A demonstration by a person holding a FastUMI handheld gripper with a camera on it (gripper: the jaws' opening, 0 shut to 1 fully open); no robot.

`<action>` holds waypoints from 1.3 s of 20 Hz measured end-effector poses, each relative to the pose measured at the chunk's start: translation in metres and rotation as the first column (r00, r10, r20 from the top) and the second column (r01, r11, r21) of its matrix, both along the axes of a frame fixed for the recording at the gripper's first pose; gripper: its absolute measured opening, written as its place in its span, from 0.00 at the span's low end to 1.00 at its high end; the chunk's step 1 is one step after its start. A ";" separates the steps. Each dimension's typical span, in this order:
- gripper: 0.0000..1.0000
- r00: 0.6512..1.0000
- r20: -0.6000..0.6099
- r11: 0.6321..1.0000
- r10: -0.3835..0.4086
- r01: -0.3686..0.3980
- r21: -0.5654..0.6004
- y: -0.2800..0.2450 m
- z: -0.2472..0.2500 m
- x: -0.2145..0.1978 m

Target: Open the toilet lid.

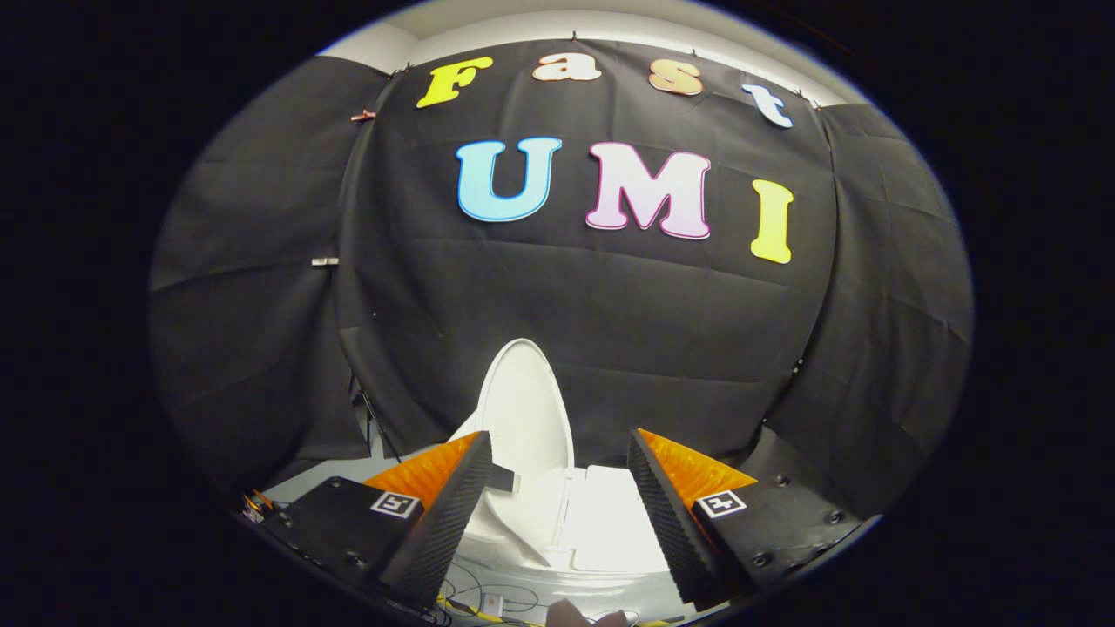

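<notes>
Seen from the claw (557,475): its two fingers are spread wide, holding nothing. Between and just beyond them a white toilet lid (525,409) stands raised upright, against the black cloth wall (610,305) behind it.

Black cloth wall (610,331) behind; cables (488,601) on floor (tangled).

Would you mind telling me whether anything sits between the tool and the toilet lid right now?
Nothing visible does. The tool is open, its fingers spread to either side, and the white toilet lid already stands raised just ahead between them, in front of the black cloth wall.
</notes>
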State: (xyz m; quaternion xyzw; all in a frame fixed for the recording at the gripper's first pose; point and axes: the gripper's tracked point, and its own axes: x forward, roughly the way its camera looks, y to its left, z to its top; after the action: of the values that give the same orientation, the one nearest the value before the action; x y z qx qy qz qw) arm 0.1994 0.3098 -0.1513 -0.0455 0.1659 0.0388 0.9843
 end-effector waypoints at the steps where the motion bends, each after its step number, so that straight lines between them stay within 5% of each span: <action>1: 0.99 1.000 0.015 1.000 -0.006 0.006 0.006 -0.007 0.007 -0.002; 26: 0.99 0.968 0.168 0.982 -0.189 0.184 0.043 -0.240 0.076 -0.103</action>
State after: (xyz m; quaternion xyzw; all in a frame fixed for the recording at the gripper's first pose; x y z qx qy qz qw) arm 0.0967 0.0698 -0.0757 -0.0194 0.0838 -0.0558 0.9947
